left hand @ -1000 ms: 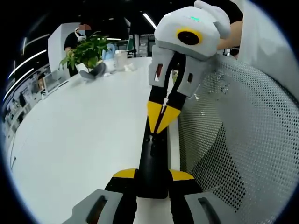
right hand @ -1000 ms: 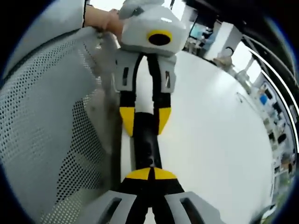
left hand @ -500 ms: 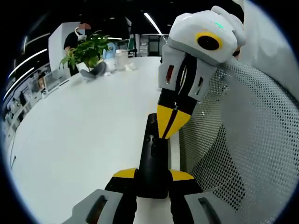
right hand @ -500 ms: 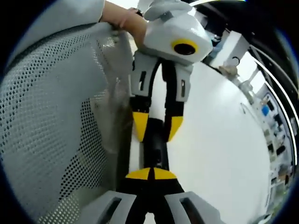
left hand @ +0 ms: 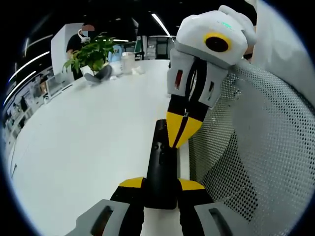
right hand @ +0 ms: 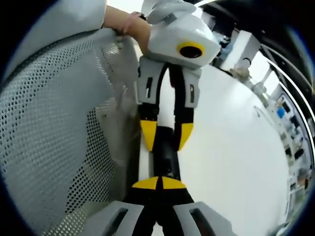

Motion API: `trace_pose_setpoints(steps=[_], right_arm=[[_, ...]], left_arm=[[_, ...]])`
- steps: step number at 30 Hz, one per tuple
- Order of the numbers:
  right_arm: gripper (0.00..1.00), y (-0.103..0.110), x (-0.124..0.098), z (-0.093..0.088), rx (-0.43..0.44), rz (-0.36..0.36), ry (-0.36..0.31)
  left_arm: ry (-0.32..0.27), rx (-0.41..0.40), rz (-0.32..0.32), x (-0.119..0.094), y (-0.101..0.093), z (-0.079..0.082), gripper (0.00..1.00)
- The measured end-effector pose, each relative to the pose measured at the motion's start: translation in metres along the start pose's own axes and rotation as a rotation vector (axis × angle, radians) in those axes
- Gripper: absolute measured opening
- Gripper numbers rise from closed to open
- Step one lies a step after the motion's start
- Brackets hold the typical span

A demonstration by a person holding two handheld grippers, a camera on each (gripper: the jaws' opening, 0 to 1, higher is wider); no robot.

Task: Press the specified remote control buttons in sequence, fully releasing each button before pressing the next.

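Black remote control is clamped in my left gripper, long axis pointing away; my closed right gripper touches its upper buttons.

Black remote control, white table, yellow-tipped right gripper.

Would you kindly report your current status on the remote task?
Left gripper shut on long black remote control. Right gripper shut, tips on its buttons. White mesh chair back close beside.

No legible text, labels or numbers anywhere.
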State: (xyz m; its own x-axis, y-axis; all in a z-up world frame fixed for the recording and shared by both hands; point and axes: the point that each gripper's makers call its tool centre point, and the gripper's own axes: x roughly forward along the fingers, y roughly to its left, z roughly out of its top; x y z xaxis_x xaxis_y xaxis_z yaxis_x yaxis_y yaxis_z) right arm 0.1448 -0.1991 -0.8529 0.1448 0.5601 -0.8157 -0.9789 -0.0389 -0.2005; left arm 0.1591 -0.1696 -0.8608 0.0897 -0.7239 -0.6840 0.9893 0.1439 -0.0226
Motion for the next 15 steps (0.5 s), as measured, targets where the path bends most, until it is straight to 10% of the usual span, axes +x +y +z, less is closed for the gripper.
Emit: trace_pose_setpoints(steps=[11, 15], right_arm=[[0.00, 0.0011, 0.0001, 0.0000, -0.018, -0.004, 0.000], [0.00, 0.0021, 0.0011, -0.0009, -0.180, -0.023, 0.056]], left_arm=[[0.000, 0.001, -0.001, -0.0002, -0.0002, 0.0001, 0.25], [-0.001, 0.002, -0.001, -0.0002, -0.0004, 0.0003, 0.25]])
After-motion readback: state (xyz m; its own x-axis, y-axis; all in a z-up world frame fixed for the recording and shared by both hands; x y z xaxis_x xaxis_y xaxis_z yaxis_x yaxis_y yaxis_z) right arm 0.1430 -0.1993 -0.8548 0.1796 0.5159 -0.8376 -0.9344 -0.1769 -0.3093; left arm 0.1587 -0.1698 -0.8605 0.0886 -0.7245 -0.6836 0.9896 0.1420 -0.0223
